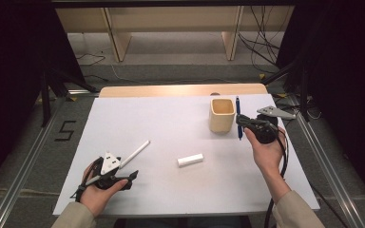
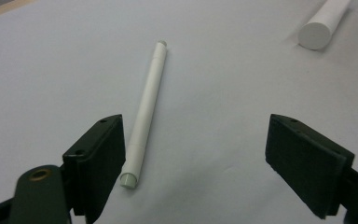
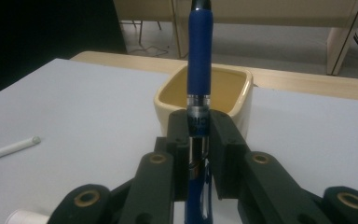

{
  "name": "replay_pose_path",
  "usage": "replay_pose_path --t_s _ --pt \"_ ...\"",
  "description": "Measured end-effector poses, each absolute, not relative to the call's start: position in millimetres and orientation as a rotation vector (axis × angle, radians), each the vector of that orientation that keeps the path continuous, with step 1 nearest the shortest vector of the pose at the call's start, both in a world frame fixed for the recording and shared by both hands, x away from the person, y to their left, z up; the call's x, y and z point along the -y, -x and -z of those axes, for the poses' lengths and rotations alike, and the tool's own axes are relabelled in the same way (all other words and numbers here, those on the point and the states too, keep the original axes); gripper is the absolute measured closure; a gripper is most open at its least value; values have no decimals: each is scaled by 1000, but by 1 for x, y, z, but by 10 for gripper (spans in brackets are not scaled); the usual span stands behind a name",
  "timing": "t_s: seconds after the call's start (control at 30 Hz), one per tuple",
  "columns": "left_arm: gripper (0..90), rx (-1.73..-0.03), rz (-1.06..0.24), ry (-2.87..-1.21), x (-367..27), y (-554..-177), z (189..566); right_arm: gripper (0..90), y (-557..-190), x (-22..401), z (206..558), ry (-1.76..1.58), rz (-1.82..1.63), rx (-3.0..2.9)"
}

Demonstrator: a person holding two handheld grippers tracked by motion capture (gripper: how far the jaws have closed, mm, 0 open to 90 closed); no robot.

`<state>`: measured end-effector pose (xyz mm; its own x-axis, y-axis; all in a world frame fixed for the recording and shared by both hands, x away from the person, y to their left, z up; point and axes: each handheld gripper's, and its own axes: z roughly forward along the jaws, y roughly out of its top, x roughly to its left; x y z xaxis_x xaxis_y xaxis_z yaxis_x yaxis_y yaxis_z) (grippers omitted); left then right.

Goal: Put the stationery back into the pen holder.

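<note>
Blue pen (image 3: 199, 60) is clamped upright in the right claw (image 1: 241, 120), jaws pinching its silver band w/ the blue grip sticking up above them. In the high view that claw sits at approx 2 o'clock on the worktop (image 1: 171, 128), just beside the cream cup (image 1: 222, 114), which is at its 9 o'clock. In the right claw's view the cup (image 3: 235, 88) stands right behind the pen, mouth open and upward.

Left claw (image 1: 123, 176) is at approx 7 o'clock on the worktop, jaws wide apart, gripping nothing. White pen (image 2: 145, 114) lies flat on the worktop btw the jaws, closer to the left-hand one, not pinched; in the high view it (image 1: 135, 153) runs off toward 1 o'clock from the claw.

White tube (image 1: 190, 160), short and thick, lies flat near worktop centre, at approx 3 o'clock from the white pen and well apart from both claws. Its round end (image 2: 315, 33) shows at 1 o'clock in the left claw's view.
</note>
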<state>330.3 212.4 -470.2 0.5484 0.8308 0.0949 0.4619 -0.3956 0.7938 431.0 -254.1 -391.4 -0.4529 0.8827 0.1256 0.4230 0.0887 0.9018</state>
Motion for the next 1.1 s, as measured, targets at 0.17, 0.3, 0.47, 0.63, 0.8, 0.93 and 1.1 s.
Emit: replay_pose_path --t_s 0.17,0.3,0.47,0.63,0.8,0.93,1.1 --pt "199 -1037 -636 -2044 -212 -330 470 797 -435 252 389 -1275 -1351 -1906" --pt "200 -1036 -634 -2044 -212 -330 470 797 -439 250 387 -1267 -1365 -1896" --pt "200 -1034 -636 -2044 -211 -330 471 797 -445 247 383 -1265 -1385 -1883" --pt "201 -1036 -634 -2045 -212 -330 471 797 -449 244 380 -1257 -1402 -1876" --pt "201 -1034 -638 -2044 -212 -330 470 797 -453 243 379 -1258 -1413 -1871" --pt "201 -1035 -636 -2043 -211 -330 471 797 -457 243 378 -1262 -1418 -1863" --pt "202 -1033 -635 -2046 -211 -331 471 797 -462 245 376 -1263 -1430 -1840"
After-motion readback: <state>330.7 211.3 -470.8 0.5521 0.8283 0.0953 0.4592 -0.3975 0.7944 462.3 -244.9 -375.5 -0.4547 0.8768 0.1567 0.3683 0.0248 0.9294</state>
